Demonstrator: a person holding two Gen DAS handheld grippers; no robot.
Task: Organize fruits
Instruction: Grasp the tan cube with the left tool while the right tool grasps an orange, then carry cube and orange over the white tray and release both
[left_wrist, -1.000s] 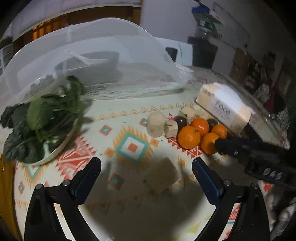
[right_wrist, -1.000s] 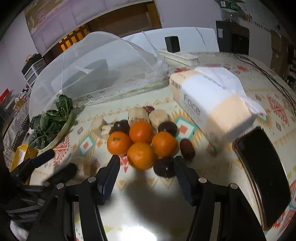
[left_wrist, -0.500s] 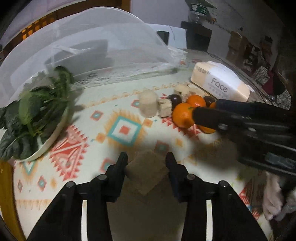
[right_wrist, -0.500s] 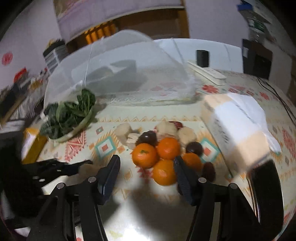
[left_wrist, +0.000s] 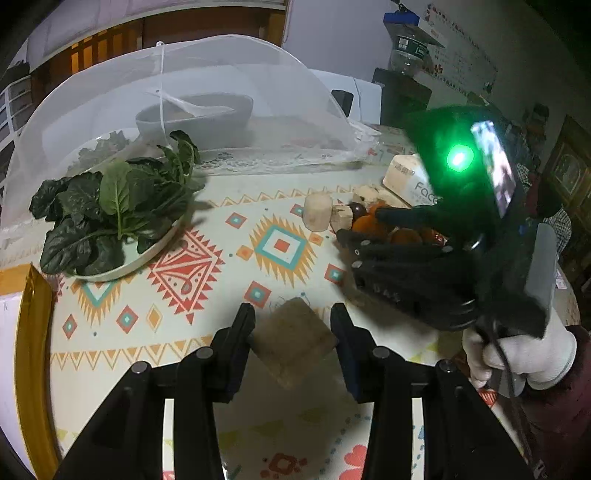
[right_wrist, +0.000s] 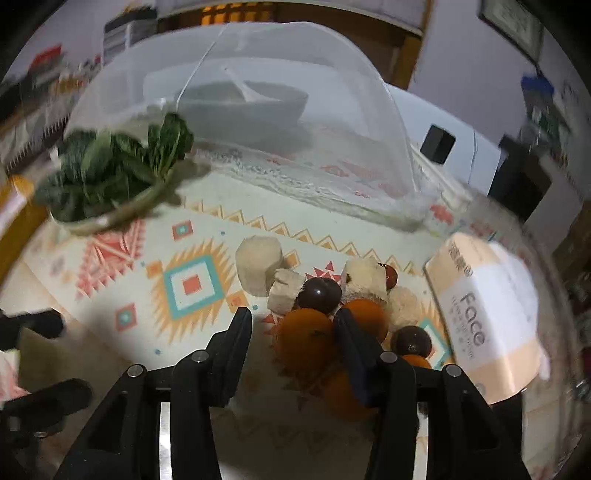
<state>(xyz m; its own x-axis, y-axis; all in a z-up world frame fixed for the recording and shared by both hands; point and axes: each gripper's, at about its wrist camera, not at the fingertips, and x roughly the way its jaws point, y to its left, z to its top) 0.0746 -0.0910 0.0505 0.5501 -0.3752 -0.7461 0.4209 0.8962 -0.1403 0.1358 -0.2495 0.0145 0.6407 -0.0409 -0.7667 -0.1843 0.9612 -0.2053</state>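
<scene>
My left gripper (left_wrist: 293, 328) is shut on a flat brown square block (left_wrist: 295, 345), held by two opposite edges just above the patterned tablecloth (left_wrist: 192, 266). The fruit pile lies right of centre: several oranges, dark round fruits (right_wrist: 319, 293) and pale chunks (right_wrist: 258, 264). My right gripper (right_wrist: 295, 325) straddles the nearest orange (right_wrist: 304, 341) with its jaws closing; the right finger touches the fruit and the left one stands apart from it. In the left wrist view the right gripper (left_wrist: 360, 225) reaches over the pile, held by a white-gloved hand (left_wrist: 524, 358).
A plate of dark leafy greens (left_wrist: 114, 206) sits at the left. Behind it a white mesh food cover (left_wrist: 207, 99) stands over a grey bowl (left_wrist: 195, 114). A "Face" tissue pack (right_wrist: 484, 317) lies right of the fruit. A yellow-edged box (left_wrist: 29, 332) is at the near left.
My left gripper went from wide open to shut on the brown block. The right gripper rolled, moved left over the pile and narrowed around one orange.
</scene>
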